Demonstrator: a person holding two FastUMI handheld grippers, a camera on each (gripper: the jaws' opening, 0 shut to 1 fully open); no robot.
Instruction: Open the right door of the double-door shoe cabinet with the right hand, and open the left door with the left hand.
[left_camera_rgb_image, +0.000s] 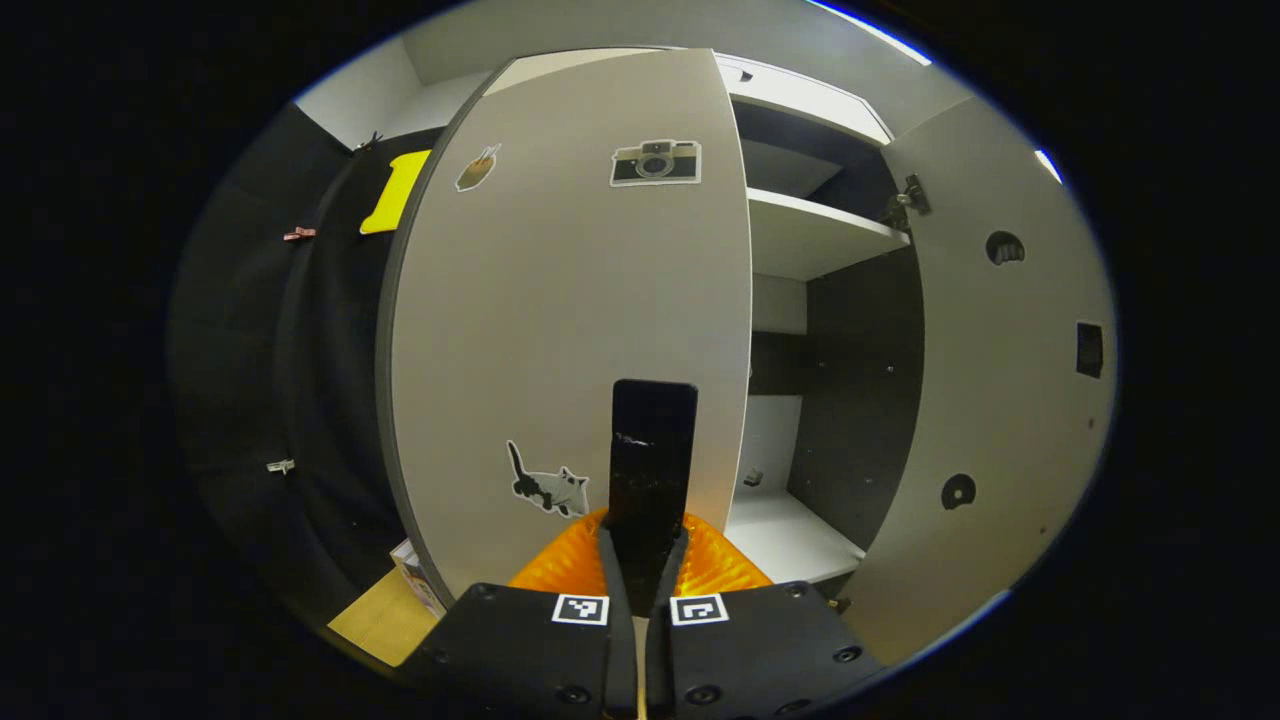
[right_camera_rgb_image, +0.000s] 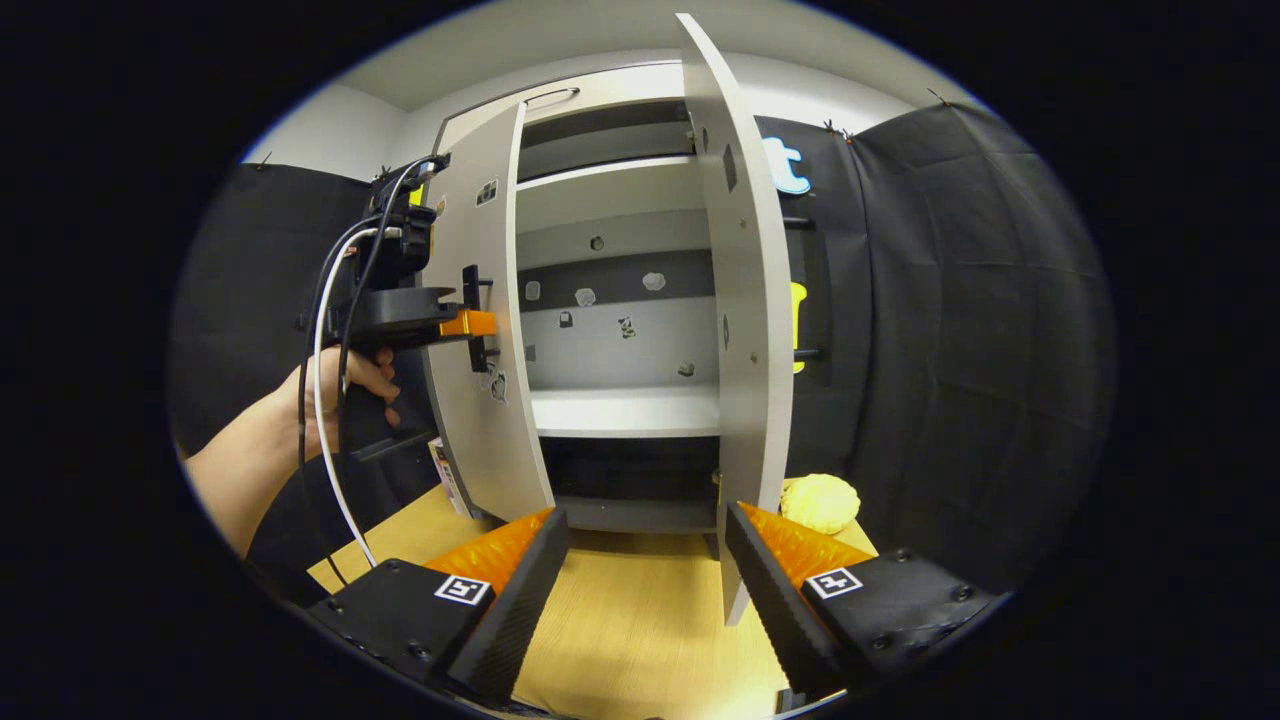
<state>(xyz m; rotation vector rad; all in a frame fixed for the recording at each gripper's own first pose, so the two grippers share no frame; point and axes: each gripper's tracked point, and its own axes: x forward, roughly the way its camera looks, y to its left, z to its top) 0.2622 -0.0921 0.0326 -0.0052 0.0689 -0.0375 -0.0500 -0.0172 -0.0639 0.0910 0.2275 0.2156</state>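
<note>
The white shoe cabinet (right_camera_rgb_image: 620, 190) stands on a wooden table with both doors swung out. In the left gripper view, the left door (left_camera_rgb_image: 560, 300) carries a camera sticker, a cat sticker and one more. My left gripper (left_camera_rgb_image: 645, 550) is shut on its upright black handle (left_camera_rgb_image: 654, 440). In the right gripper view, a hand holds that left gripper (right_camera_rgb_image: 470, 323) at the left door (right_camera_rgb_image: 485, 400), which stands partly open. The right door (right_camera_rgb_image: 740, 330) is open wide and seen edge-on. My right gripper (right_camera_rgb_image: 650, 590) is open, low in front of the cabinet, holding nothing.
White shelves (right_camera_rgb_image: 625, 410) and a dark back panel show inside the cabinet. A yellow rounded object (right_camera_rgb_image: 820, 503) lies on the wooden table (right_camera_rgb_image: 640, 620) by the right door's foot. The right door's inner face (left_camera_rgb_image: 1000, 350) stands at the right in the left gripper view. Black cloth walls surround the booth.
</note>
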